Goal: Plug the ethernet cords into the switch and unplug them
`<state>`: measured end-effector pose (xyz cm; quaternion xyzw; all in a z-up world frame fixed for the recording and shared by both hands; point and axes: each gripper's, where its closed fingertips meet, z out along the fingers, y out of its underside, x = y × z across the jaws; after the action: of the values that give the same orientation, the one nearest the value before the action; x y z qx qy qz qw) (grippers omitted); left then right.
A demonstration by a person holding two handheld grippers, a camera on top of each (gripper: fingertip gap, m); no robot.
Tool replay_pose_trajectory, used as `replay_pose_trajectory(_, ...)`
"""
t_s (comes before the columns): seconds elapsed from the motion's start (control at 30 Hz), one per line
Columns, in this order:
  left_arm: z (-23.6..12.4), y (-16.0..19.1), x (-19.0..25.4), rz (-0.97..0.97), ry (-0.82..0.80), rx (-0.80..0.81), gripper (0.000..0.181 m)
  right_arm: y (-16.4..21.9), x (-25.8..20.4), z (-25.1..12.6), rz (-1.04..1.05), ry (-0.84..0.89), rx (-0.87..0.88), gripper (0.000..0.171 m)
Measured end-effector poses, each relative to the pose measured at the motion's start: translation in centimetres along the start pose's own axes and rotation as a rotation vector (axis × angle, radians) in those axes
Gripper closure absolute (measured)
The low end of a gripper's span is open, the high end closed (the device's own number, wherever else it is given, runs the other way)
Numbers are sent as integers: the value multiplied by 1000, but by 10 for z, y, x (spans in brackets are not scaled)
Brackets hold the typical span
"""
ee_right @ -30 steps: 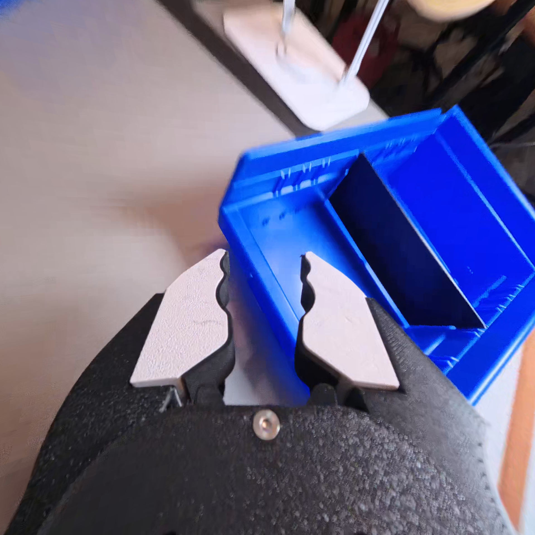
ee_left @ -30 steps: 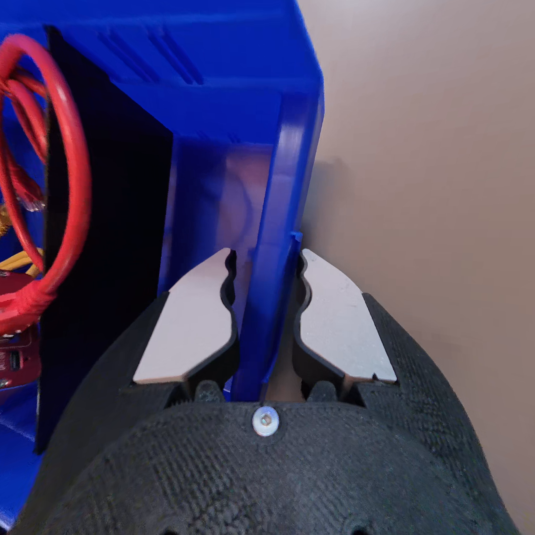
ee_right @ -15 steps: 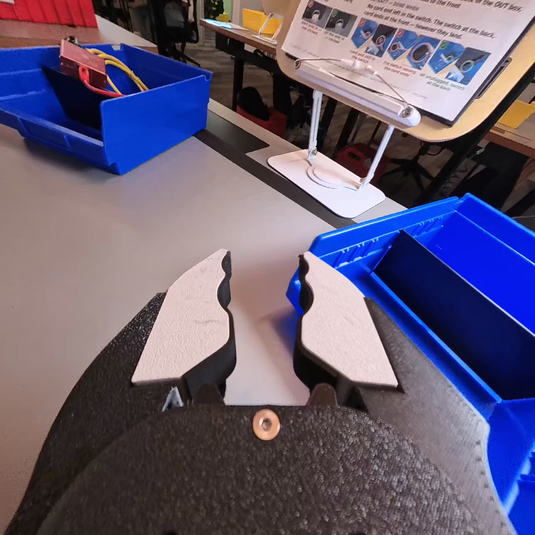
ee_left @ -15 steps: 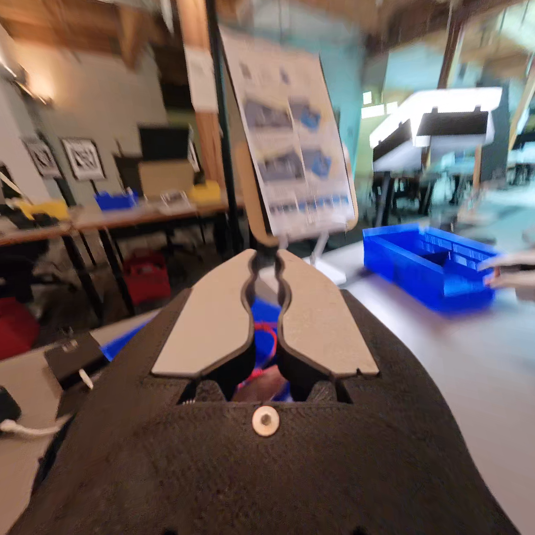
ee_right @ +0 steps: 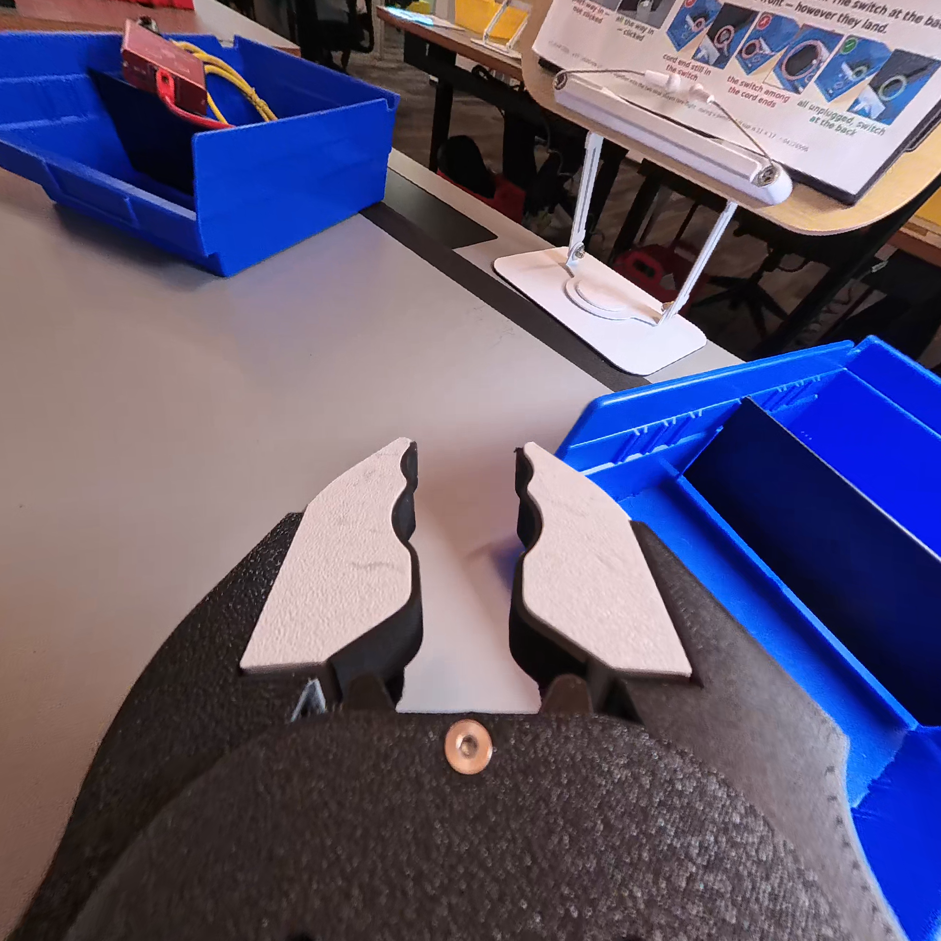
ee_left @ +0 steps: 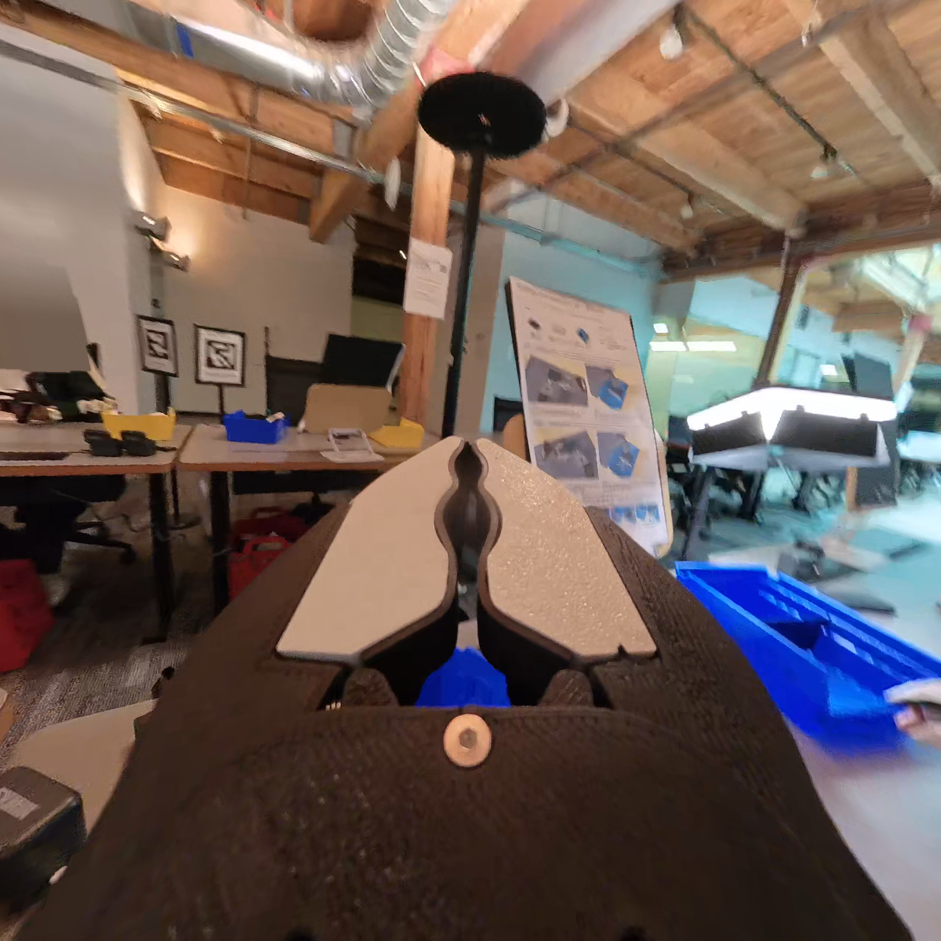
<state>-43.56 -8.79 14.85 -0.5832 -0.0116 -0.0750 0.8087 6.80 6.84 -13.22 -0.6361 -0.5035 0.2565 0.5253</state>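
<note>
The grey tabletop [ee_right: 214, 387] is bare in the middle, with one blue bin [ee_right: 285, 168] far off to the left and an empty blue bin [ee_right: 794, 550] just beside the right gripper [ee_right: 466, 453], its jaws wide with nothing between them. The red switch [ee_right: 163, 63] sits in that far bin, yellow cord [ee_right: 239, 86] and red cord [ee_right: 198, 117] with it — a long reach. The left gripper [ee_left: 468, 448] points up at the room, jaws nearly together and empty — the risk is going in blind and snagging the bin wall.

Workshop: exposed ducts [ee_left: 326, 76], worktables [ee_left: 265, 450]
</note>
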Motion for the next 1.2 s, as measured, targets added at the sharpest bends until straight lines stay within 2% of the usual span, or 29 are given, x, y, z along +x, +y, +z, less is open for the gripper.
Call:
replay_pose_trajectory(0.1,18,34,3,94,55,-298,179,2,-2,1,-18,-2,-9,136)
replay_pose_trajectory(0.2,20,82,1,353,57,-598,179,5,-3,1,-19,-10,-16,137)
replay_pose_trajectory(0.23,17,99,2,434,79,-694,173,7,-3,1,-20,-10,-19,137)
replay_pose_trajectory(0.4,-19,185,6,813,199,-1143,146,12,-2,0,-26,-16,-34,137)
replay_pose_trajectory(0.57,-56,246,4,1021,324,-1404,130,17,-5,5,-13,-38,-42,137)
replay_pose_trajectory(0.77,-60,270,-14,1173,408,-1596,121,20,-14,10,-37,-57,-57,137)
replay_pose_trajectory(0.87,-56,280,-20,1257,448,-1630,121,23,-16,9,-69,-51,-68,137)
replay_pose_trajectory(1.07,-52,293,-23,1350,499,-1563,129,30,-14,9,-62,-54,-76,138)
replay_pose_trajectory(1.2,-43,295,-23,1462,465,-1381,136,32,-16,12,-54,-70,-77,139)
